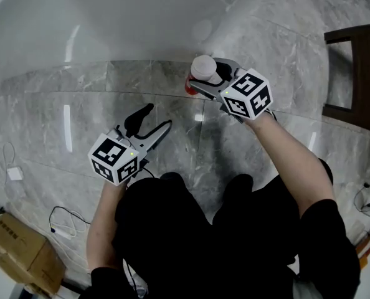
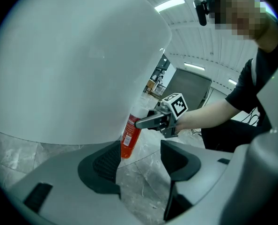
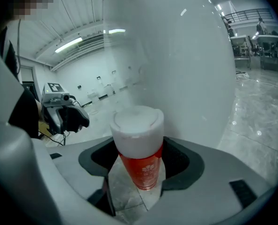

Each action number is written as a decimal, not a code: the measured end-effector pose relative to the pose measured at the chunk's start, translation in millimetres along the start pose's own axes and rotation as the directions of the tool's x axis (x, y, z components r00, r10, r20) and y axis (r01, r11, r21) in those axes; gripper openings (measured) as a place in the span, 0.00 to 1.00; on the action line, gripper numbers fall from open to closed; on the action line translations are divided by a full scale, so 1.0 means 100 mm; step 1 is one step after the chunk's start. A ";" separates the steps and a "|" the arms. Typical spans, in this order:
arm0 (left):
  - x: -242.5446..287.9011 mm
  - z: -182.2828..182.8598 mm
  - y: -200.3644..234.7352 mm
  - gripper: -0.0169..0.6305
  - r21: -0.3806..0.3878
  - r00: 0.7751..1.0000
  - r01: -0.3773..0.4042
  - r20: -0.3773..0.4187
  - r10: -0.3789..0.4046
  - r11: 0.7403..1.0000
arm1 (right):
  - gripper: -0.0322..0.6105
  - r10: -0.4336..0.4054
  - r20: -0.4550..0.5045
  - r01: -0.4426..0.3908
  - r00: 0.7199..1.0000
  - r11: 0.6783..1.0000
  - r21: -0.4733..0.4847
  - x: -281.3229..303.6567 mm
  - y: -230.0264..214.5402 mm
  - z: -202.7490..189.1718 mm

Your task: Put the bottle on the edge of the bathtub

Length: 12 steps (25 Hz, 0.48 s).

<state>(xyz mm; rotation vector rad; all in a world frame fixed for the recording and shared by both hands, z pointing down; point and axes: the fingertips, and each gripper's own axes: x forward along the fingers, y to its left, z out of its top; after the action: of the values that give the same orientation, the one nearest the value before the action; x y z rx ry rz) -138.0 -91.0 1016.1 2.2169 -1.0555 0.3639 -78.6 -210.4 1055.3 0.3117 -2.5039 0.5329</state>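
My right gripper (image 1: 205, 83): jaws clamped on red bottle (image 1: 203, 68) just under white cap, pads pressing both sides. Bottle upright, upper centre of head view, low beside curved white outer wall of bathtub (image 1: 110, 17), near marble floor (image 1: 191, 136). My left gripper (image 1: 152, 123), lower left: jaws apart, empty. To do well: firm squeeze, lift straight up, clear wall, bottle vertical until over rim.

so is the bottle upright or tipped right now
Upright, white cap on top. The bottle stands nearly vertical beside the bathtub wall, right gripper shut on it under the cap.
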 end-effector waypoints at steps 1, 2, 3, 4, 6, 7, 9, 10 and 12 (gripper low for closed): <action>0.02 -0.02 -0.01 0.45 -0.001 1.000 0.004 -0.006 -0.004 1.000 | 0.49 -0.024 -0.015 0.024 1.000 1.000 -0.016 0.03 -0.03 -0.06; 0.03 -0.04 -0.01 0.45 -0.003 1.000 0.007 -0.011 -0.007 1.000 | 0.49 -0.052 -0.028 0.051 0.998 0.998 -0.031 0.06 -0.06 -0.12; 0.05 -0.04 -0.01 0.45 -0.006 1.000 0.009 -0.013 -0.009 1.000 | 0.49 -0.083 -0.036 0.081 0.996 0.996 -0.043 0.08 -0.09 -0.17; 0.07 -0.04 0.00 0.45 -0.010 1.000 0.012 -0.011 -0.012 1.000 | 0.49 -0.112 -0.039 0.110 0.993 0.993 -0.052 0.11 -0.11 -0.22; 0.09 -0.01 0.00 0.45 -0.015 1.000 0.021 0.001 -0.021 1.000 | 0.49 -0.149 -0.031 0.147 0.988 0.987 -0.060 0.15 -0.13 -0.27; 0.09 0.00 -0.01 0.45 -0.016 1.000 0.026 0.005 -0.026 1.000 | 0.49 -0.156 -0.028 0.154 0.987 0.986 -0.065 0.16 -0.13 -0.27; 0.10 0.01 -0.01 0.44 -0.013 1.000 0.030 0.007 -0.030 0.999 | 0.49 -0.159 -0.031 0.155 0.987 0.984 -0.086 0.18 -0.10 -0.26; 0.09 0.00 0.00 0.44 -0.014 1.000 0.027 0.007 -0.027 1.000 | 0.49 -0.158 -0.033 0.154 0.987 0.983 -0.096 0.19 -0.08 -0.25; 0.07 -0.01 0.03 0.44 -0.025 1.000 0.017 0.013 -0.017 1.000 | 0.49 -0.146 -0.043 0.141 0.988 0.985 -0.095 0.20 -0.03 -0.29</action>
<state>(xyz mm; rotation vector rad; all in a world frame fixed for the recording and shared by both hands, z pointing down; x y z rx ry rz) -135.5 -96.3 1021.3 2.2070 -1.0422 0.3272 -80.6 -203.0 1089.7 0.4342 -2.4261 0.3621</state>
